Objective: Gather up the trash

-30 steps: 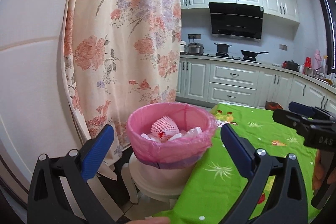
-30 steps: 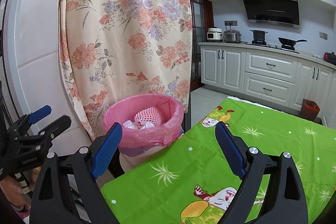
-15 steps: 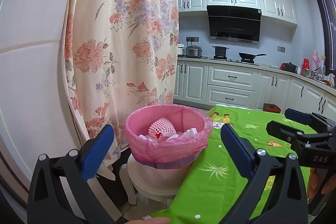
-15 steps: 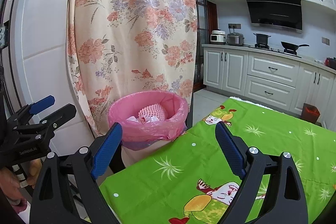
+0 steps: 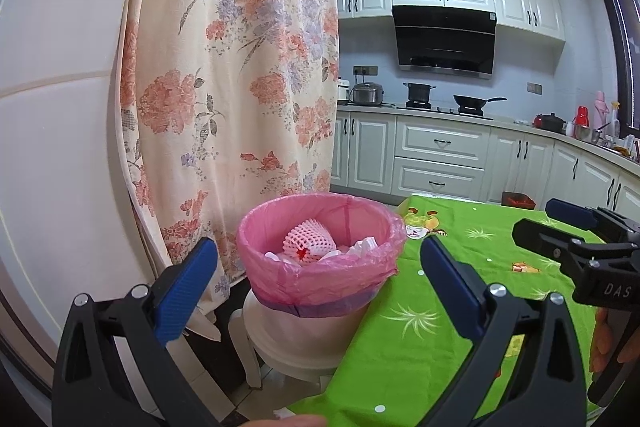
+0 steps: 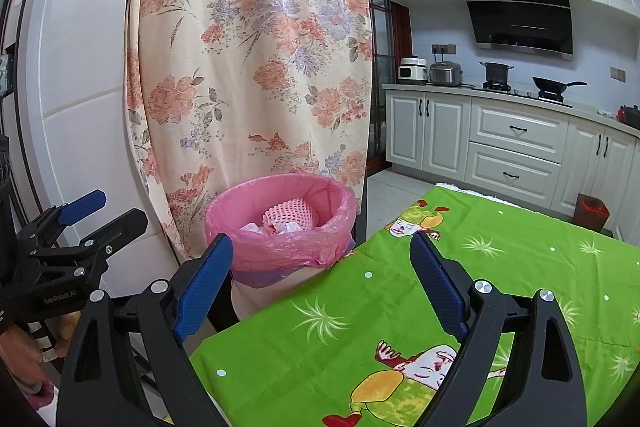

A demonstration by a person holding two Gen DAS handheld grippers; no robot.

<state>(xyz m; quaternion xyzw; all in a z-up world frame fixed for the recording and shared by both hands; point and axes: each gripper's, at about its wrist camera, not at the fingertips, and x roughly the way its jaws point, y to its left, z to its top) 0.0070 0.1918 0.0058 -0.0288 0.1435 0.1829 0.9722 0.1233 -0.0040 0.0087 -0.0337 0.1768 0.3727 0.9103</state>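
Both grippers hang in the air with their blue-padded fingers spread wide and nothing between them. The left gripper (image 5: pixel 318 273) fills the bottom of the left wrist view, and the bin (image 5: pixel 318 259) sits in the lower middle of the frame, right in the gap between its fingers but farther off. The bin is lined with a pink bag (image 5: pixel 320 277) folded over its rim and stands on a white stool (image 5: pixel 288 351) just beside the table's edge. Inside it lie a pink foam net (image 5: pixel 308 245) and some crumpled white paper (image 5: pixel 362 247).

In the right wrist view the right gripper (image 6: pixel 322 281) occupies the bottom of the frame, over the green tablecloth (image 6: pixel 500 267) with its cartoon prints. The bin appears left of centre, behind the left fingertip, and the left gripper shows at the far left edge, also open.

A flowered curtain (image 5: pixel 236 87) hangs behind the bin, taking up the upper left and centre. White kitchen cabinets (image 5: pixel 440 159) and a black range hood (image 5: pixel 444 41) fill the upper right.
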